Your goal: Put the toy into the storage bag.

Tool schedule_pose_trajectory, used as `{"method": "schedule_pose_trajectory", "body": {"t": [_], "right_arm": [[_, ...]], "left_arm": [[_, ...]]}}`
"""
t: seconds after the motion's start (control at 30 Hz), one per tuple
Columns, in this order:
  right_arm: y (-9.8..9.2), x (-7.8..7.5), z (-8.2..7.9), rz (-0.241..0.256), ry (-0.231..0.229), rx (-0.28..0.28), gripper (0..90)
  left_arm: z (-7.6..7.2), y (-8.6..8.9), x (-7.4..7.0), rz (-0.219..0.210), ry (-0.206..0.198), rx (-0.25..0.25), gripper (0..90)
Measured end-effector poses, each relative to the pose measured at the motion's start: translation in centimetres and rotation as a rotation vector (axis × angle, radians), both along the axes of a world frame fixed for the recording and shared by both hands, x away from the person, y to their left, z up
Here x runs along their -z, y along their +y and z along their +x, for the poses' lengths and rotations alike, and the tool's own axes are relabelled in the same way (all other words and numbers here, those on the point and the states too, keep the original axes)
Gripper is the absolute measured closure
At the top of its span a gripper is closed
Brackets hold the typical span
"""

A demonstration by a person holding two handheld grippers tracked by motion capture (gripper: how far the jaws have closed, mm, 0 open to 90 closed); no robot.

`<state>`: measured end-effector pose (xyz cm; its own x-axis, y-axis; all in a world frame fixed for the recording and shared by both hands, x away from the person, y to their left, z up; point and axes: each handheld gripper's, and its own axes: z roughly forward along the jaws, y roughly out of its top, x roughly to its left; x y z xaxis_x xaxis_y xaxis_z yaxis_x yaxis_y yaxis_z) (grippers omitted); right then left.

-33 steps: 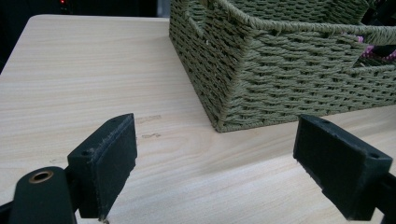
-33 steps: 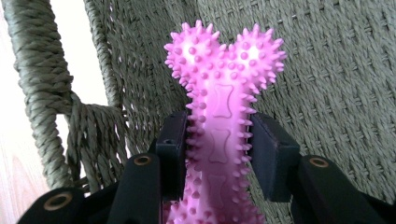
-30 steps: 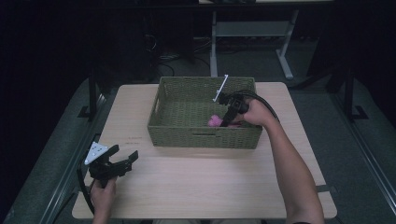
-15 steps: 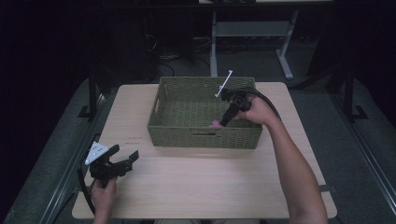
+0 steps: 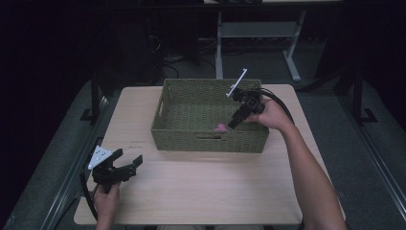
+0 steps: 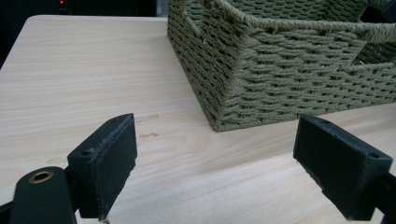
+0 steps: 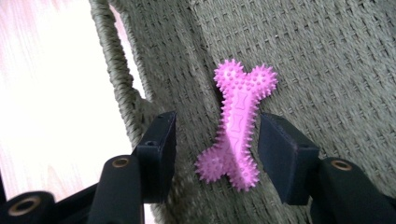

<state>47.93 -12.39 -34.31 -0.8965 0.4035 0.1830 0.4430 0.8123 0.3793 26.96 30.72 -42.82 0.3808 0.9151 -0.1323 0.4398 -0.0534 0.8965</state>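
A pink spiky bone-shaped toy [image 7: 238, 126] lies on the woven floor of the green basket [image 7: 327, 56], close to its front wall. My right gripper [image 7: 217, 128] stands open around the toy, with a clear gap on the left jaw's side. From the high view the right gripper [image 5: 232, 124] reaches down into the basket [image 5: 210, 143] at its right half, and the toy [image 5: 221, 127] peeks out at its tips. Low over the table's front left corner my left gripper [image 5: 129, 157] is open and holds nothing. Ahead of the left gripper [image 6: 215, 154] is the basket's corner [image 6: 280, 70].
The light wooden table [image 5: 201, 191] has bare room in front of and left of the basket. A black cable [image 5: 280, 103] trails from the right gripper over the basket's right rim. Dark floor and a metal frame [image 5: 253, 33] lie beyond the table.
The right gripper came down into the basket with the pink toy, and its jaws now stand apart around the toy. The left gripper has stayed where it was.
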Motion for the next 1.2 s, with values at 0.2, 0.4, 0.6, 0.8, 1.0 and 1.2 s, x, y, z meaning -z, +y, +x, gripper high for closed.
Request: {"method": "schedule_pose_trajectory", "body": {"t": [0.2,0.4,0.6,0.8,1.0,1.2], "right_arm": [[0.0,-0.5,-0.6,-0.002,-0.011,0.003,44.1],[-0.2,-1.1,-1.1,0.009,-0.021,0.001,42.7],[-0.5,-1.8,-1.7,0.019,-0.028,0.002,42.0],[-0.9,-2.3,-2.4,0.029,-0.038,0.001,41.1],[-1.5,-2.4,-2.9,0.034,-0.036,0.011,40.5],[-2.0,-2.5,-3.3,0.038,-0.035,0.016,39.5]], "left_arm": [[-0.2,0.3,-0.1,-0.008,-0.006,-0.008,13.0],[-0.1,0.2,0.0,-0.002,-0.001,-0.008,13.0],[-0.1,0.2,0.0,0.001,-0.002,-0.006,13.0],[-0.1,0.1,0.0,0.0,-0.003,-0.004,13.0],[-0.1,0.0,0.0,0.004,-0.002,-0.003,13.0],[0.0,0.0,0.0,0.008,-0.001,-0.003,13.0]]}}
